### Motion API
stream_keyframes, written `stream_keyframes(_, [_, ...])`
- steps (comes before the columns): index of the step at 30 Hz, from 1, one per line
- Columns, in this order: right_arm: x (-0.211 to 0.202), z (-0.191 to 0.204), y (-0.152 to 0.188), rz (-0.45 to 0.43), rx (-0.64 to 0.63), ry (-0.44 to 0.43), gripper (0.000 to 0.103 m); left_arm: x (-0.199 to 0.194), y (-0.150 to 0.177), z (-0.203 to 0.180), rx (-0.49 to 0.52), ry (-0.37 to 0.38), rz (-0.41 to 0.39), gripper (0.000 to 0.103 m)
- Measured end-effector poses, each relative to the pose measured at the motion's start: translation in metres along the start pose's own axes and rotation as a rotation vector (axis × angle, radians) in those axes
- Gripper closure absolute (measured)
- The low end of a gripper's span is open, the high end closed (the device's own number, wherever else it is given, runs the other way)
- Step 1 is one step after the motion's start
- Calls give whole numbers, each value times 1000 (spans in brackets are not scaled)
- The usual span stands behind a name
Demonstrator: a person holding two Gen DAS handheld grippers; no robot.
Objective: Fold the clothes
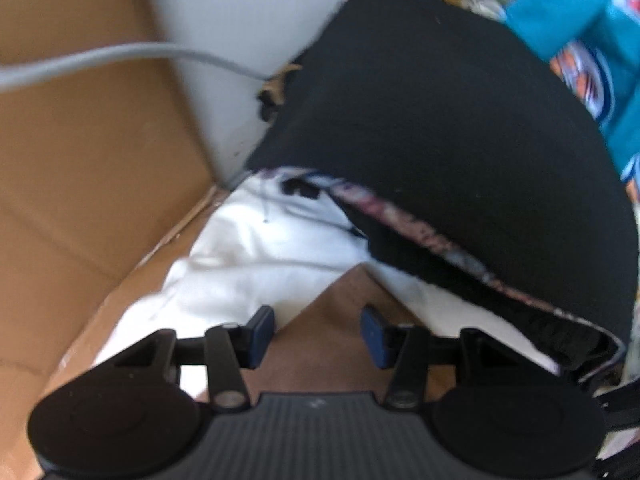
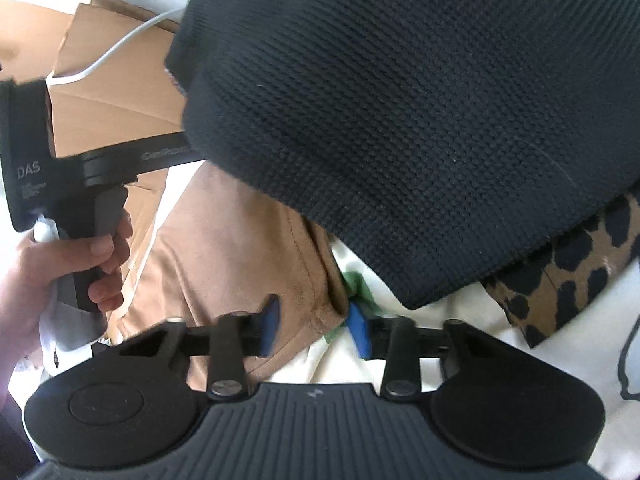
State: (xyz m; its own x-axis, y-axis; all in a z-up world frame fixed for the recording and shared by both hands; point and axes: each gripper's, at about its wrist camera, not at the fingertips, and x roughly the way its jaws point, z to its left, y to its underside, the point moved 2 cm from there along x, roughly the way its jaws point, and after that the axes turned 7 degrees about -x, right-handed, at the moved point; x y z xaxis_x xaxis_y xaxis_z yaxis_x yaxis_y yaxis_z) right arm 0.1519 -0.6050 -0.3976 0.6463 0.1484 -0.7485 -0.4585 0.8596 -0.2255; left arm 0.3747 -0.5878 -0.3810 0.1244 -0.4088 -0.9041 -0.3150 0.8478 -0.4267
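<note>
While the left gripper [image 1: 318, 334] hovers at lower centre of its view with jaws half open and nothing between them, white cloth [image 1: 256, 264] and a tan garment [image 1: 340, 320] lie just beyond. Across in the right wrist view, the right gripper [image 2: 314, 330] stands with narrow jaws astride the tan garment's [image 2: 240, 248] hemmed corner — whether the pads truly pinch it is unclear. A black waffle-knit garment [image 2: 420, 120] drapes above, touching the pile; a shallow bite could slip, or snag the cream cloth [image 2: 440, 340]. Blur hides the rest — the leopard-print piece [image 2: 560, 280] is half covered.
</note>
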Motion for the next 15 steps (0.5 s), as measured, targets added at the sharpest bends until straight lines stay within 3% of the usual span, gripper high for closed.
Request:
stream_keyframes(2, [3,0,-1,11,4,1,96,5,-4,-6,21,7,10,57])
stream_keyframes(8, [-7,6,-6,-1,-17,-12,99,9,-6,-8,33,56,25,97])
stream_keyframes(15, [-27,17,-16,-100,-87,47,99,-4,-11,4,-28,38,-79,101])
